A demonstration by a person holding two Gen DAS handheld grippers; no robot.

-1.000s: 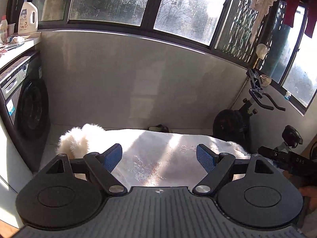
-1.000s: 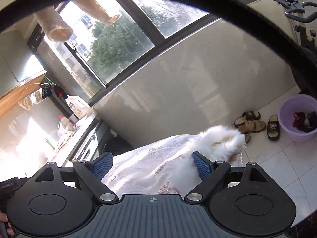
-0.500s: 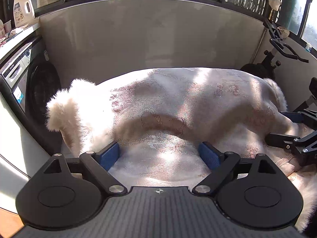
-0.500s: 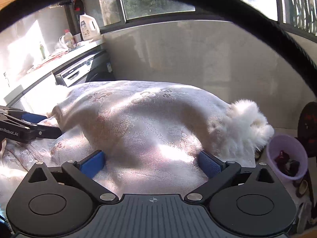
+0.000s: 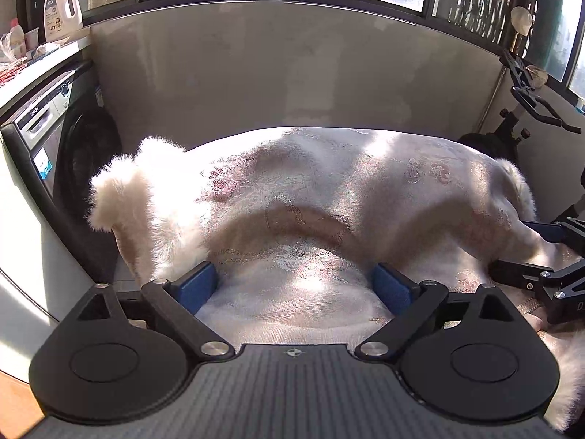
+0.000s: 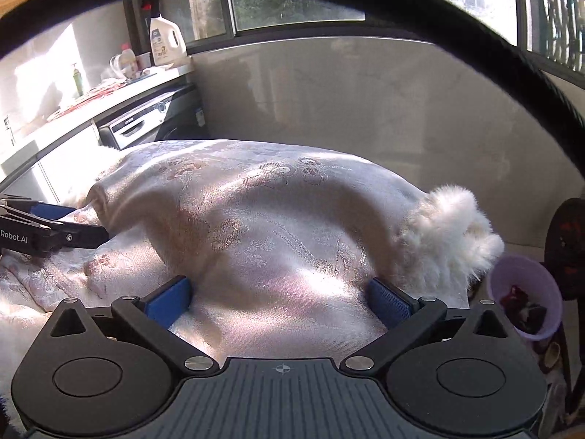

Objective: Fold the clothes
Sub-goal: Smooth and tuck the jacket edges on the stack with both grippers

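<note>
Left wrist view: left claw (image 5: pixel 296 287) with jaws still opening, blue pads apart over the pale brocade garment (image 5: pixel 329 197), which lies spread in front with a white fur cuff (image 5: pixel 124 197) hanging beside the washing machine (image 5: pixel 47 139); the right claw (image 5: pixel 548 256) rests at its right edge, an exercise bike (image 5: pixel 526 102) behind. Right wrist view: right claw (image 6: pixel 279 298) spread wide, cloth between its pads but ungripped; a purple basin (image 6: pixel 526 292) sits past the far cuff, and a dark curved cable (image 6: pixel 457 22) crosses the top.
</note>
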